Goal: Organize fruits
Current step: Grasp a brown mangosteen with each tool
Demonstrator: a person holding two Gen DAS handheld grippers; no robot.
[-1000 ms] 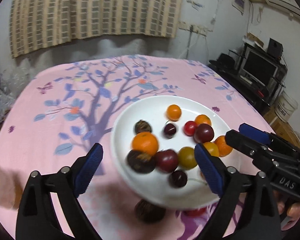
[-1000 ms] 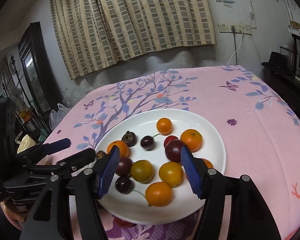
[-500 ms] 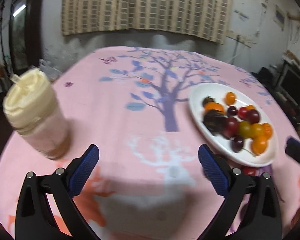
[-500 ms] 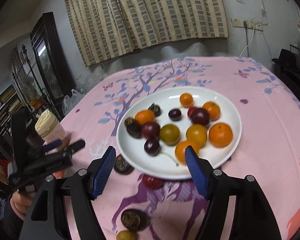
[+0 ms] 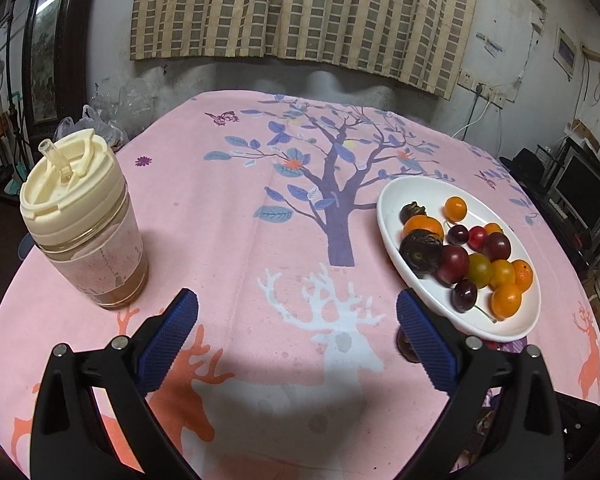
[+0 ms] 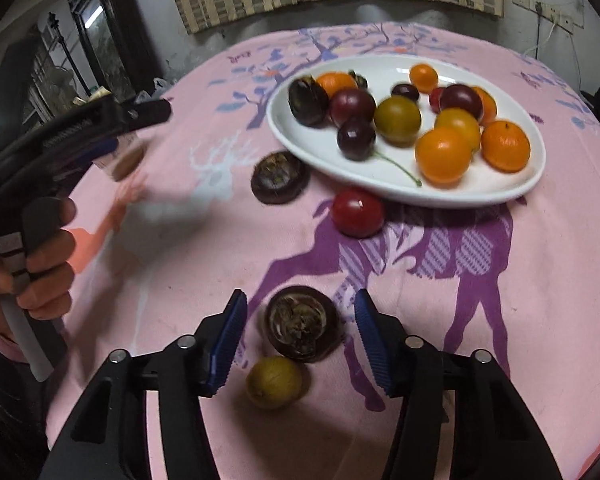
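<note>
The right gripper [image 6: 300, 334] has just been closing its jaws around a dark mangosteen [image 6: 301, 323] on the pink tablecloth [image 6: 180, 248], though the pads sit apart from it. A small yellow-green fruit [image 6: 274, 382] lies just beside. The left gripper [image 5: 296, 332] hangs wide open over bare cloth, near a lidded cup [image 5: 82, 220]. The white plate [image 6: 312, 148] holds the other fruit.

Lidded drink tumbler [image 5: 83, 224] upright on pink printed tablecloth [image 5: 228, 216]; checked curtain [image 5: 300, 12] behind.
</note>
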